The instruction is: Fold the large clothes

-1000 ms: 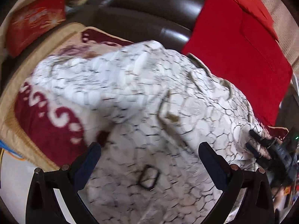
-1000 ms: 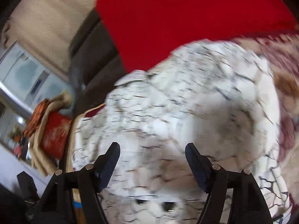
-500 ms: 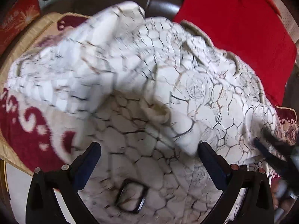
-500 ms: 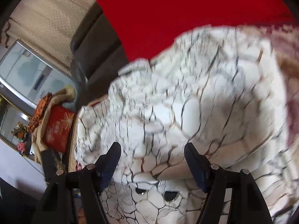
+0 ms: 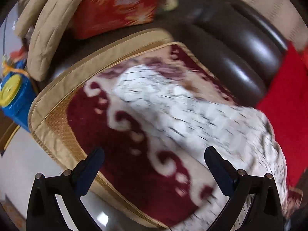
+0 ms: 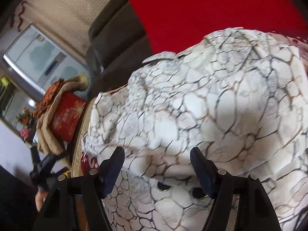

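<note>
A large white garment with a dark crackle print (image 6: 221, 104) lies bunched on a red and cream patterned seat cushion (image 5: 123, 146). In the left wrist view the garment (image 5: 202, 115) is blurred and lies to the right. My left gripper (image 5: 154, 163) is open and empty above the bare cushion. My right gripper (image 6: 156, 161) is open, its jaws either side of a fold of the garment, just above it. Two dark buttons (image 6: 163, 186) show below the fold. The left gripper shows small at the left edge of the right wrist view (image 6: 43, 168).
A dark leather sofa back (image 5: 240, 44) runs behind. A red blanket (image 6: 211, 9) covers it on the right. A red pillow (image 5: 115, 9) wrapped in beige quilt (image 5: 44, 38) sits at the left end. A blue and yellow box (image 5: 13, 96) stands beside the sofa.
My left gripper has swung left, off the garment, and now looks at the bare cushion and pillow. My right gripper has stayed open over the garment, which has shifted slightly.
</note>
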Motion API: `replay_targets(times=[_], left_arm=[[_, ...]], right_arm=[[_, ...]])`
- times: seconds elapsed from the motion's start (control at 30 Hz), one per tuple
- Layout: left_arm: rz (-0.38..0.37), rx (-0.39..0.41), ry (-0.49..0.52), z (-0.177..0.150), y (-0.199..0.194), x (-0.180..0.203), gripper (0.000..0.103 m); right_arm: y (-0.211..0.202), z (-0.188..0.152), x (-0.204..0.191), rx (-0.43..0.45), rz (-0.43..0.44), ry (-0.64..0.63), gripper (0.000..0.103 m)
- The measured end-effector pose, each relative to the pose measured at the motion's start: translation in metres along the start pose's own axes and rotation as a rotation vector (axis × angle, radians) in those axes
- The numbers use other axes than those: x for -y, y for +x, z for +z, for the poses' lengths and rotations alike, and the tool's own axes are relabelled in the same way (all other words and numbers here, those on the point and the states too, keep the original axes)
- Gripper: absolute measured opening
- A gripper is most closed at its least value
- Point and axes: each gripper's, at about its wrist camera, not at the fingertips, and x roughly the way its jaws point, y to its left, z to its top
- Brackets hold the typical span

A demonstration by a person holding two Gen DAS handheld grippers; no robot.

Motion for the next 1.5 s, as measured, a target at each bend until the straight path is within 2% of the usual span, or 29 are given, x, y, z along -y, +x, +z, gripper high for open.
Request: replay_targets(times=[0.17, 0.27, 0.37, 0.43, 0.53, 0.57, 0.6, 0.63, 0.7, 0.73, 0.83, 0.97, 1.13, 1.3, 1.43, 1.47, 1.5], left_arm=[[-0.057, -0.091, -0.129, 0.023, 0.043, -0.021, 0.103], [-0.162, -0.124, -0.225, 0.037, 0.065, -0.023, 0.103], [-0.236, -0.14, -0.314, 0.046, 0.085, -0.024, 0.101], [-0.275, -0.18, -0.354, 0.05, 0.102, -0.021, 0.092], [-0.259, -0.171, -0.331, 0.05, 0.111, -0.014, 0.079], [-0.259, -0.167, -0.326, 0.052, 0.113, -0.013, 0.067], [-0.259, -0.169, -0.318, 0.054, 0.115, -0.012, 0.048], [-0.25, -0.172, -0.313, 0.056, 0.117, -0.012, 0.041], [-0.253, -0.16, -0.287, 0.06, 0.116, -0.01, 0.018], [-0.263, -0.145, -0.274, 0.064, 0.116, -0.008, 0.015], [-0.256, -0.08, -0.168, 0.071, 0.092, 0.013, 0.011], [-0.27, -0.005, 0.01, 0.075, 0.051, 0.059, 0.009], [-0.35, 0.074, 0.245, 0.06, -0.014, 0.14, 0.009], [-0.459, 0.111, 0.526, 0.006, -0.074, 0.235, 0.009], [-0.555, 0.057, 0.742, -0.062, -0.1, 0.3, 0.01], [-0.564, 0.034, 0.794, -0.079, -0.101, 0.312, 0.014], [-0.582, 0.001, 0.848, -0.097, -0.103, 0.324, 0.028]], right_arm=[[0.006, -0.008, 0.001, -0.024, -0.001, -0.015, 0.074], [0.008, -0.008, 0.003, -0.026, 0.0, -0.012, 0.074], [0.009, -0.007, 0.005, -0.027, 0.001, -0.006, 0.074], [0.01, -0.007, 0.008, -0.028, 0.0, 0.003, 0.074], [0.011, -0.006, 0.011, -0.026, -0.002, 0.01, 0.074], [0.011, -0.005, 0.011, -0.022, -0.002, 0.011, 0.074], [0.008, -0.003, 0.012, -0.016, -0.001, 0.011, 0.074], [0.005, -0.002, 0.012, -0.005, 0.002, 0.011, 0.074], [-0.002, 0.002, 0.013, 0.02, 0.0, 0.01, 0.074], [-0.008, 0.005, 0.013, 0.039, -0.003, 0.009, 0.074], [-0.025, 0.012, 0.017, 0.092, -0.019, 0.009, 0.074], [-0.047, 0.019, 0.028, 0.155, -0.045, 0.029, 0.074], [-0.077, 0.024, 0.053, 0.222, -0.061, 0.092, 0.074], [-0.104, 0.026, 0.076, 0.279, -0.062, 0.153, 0.074], [-0.125, 0.028, 0.09, 0.324, -0.066, 0.187, 0.074], [-0.132, 0.029, 0.095, 0.337, -0.07, 0.197, 0.074], [-0.136, 0.029, 0.099, 0.344, -0.072, 0.207, 0.074]])
